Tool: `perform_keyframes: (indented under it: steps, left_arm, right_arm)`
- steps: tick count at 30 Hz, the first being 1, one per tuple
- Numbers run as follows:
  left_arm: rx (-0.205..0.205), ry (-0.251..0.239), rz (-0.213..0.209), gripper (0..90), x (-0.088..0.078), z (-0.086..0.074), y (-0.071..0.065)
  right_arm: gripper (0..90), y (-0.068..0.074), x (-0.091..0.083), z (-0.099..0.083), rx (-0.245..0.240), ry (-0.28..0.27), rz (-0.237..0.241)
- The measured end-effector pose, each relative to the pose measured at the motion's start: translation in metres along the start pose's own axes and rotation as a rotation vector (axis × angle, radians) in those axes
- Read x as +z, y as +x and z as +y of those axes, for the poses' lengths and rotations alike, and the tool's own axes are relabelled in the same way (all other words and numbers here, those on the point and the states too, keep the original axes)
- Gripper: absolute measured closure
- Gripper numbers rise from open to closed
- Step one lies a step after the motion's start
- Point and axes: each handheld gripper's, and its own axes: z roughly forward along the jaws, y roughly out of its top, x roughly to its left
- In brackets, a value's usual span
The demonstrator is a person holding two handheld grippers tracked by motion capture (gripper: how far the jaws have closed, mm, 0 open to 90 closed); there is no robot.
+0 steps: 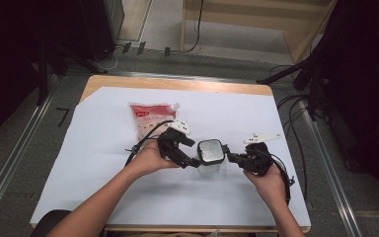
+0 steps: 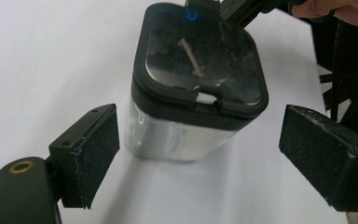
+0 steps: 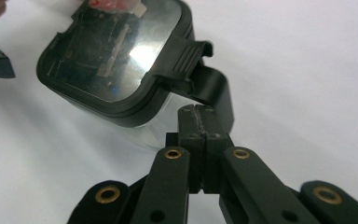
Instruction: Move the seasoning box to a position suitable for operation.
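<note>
Left tongs (image 2: 200, 154): jaws spread wide, one pad on each side of the container (image 2: 191, 135), neither pad touching it. Clear gap both sides in the left gripper view. In the high view the left tongs (image 1: 193, 160) sit just at the container's left edge.

Right tongs (image 3: 198, 122): jaws pressed together, pads meet along a thin seam. Tips sit right under the black latch tab (image 3: 193, 63) that sticks out from the lid's rim; a black strap curls down beside them. Can't tell whether the strap is nipped between the pads or just touching. In the high view the right tongs (image 1: 231, 157) reach in to the container's right edge.

Container (image 1: 210, 154): squarish clear body, upright on the bench, black-rimmed lid (image 2: 200, 65) with a see-through, glossy panel, seated on top. It stands between the two tongs, near the bench centre, slightly toward the person.

Hands: left hand (image 1: 150, 158) and right hand (image 1: 266, 180) come in from the near edge, forearms angled inward.

Further out: a red-and-white pouch (image 1: 149, 118) with a white spout lies flat on the bench behind the left hand, well apart from the container. A white sheet (image 1: 103, 143) covers the bench; wooden edge (image 1: 177, 83) shows along the far side.
</note>
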Motion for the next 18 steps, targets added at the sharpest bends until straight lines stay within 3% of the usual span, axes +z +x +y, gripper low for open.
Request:
perform_keyframes:
  steps: [3,5,18]
  left_arm:
    - [0.013,-0.008,0.002,13.5,0.003,0.001,0.001]
    - [0.014,0.010,-0.001,13.5,0.008,0.000,0.000]
    - [0.053,0.039,0.036,14.9,0.023,0.000,-0.004]
  right_arm:
    - [90.0,0.000,-0.006,0.001,-0.004,-0.015,-0.015]
    - [90.0,-0.004,-0.009,0.001,0.024,-0.033,-0.026]
    - [90.0,-0.017,0.011,0.007,0.058,-0.007,-0.039]
